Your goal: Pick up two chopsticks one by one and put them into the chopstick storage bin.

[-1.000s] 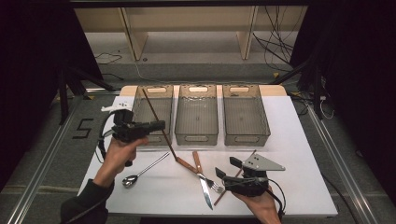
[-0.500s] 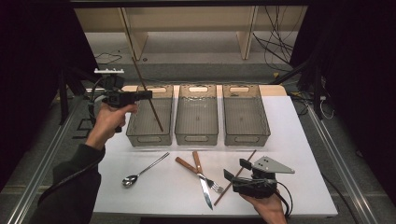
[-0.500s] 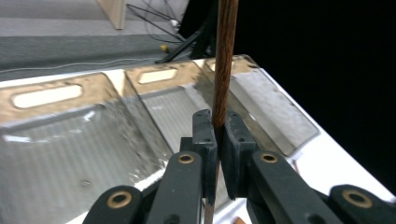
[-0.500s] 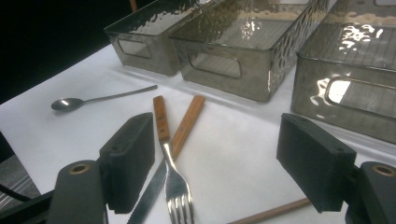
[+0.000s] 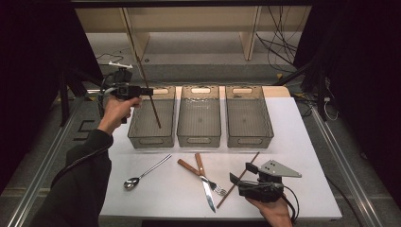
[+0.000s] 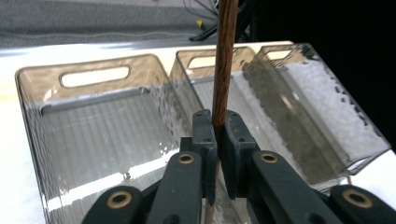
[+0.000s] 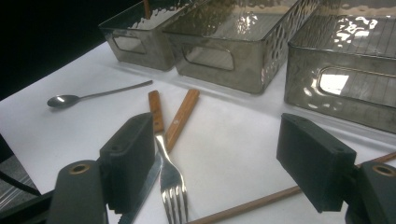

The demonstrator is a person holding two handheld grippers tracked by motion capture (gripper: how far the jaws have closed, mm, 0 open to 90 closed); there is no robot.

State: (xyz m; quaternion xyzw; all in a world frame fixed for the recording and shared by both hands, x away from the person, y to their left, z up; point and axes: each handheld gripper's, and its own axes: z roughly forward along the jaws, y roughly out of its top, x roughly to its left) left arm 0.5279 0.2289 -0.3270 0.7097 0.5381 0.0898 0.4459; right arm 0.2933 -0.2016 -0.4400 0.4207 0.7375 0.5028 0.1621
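The left gripper [image 5: 146,91] clamps a long dark-brown wooden chopstick [image 5: 152,105] mid-shaft, tilted steeply over the clear smoky plastic bin [image 5: 150,137] nearest the tabletop's far left corner. Released this upright, it could tip over the rim. The right gripper [image 5: 240,173] hangs spread and empty by the front edge, just beside a second brown chopstick [image 5: 238,180]; it might nudge the wooden-handled fork [image 5: 202,174].
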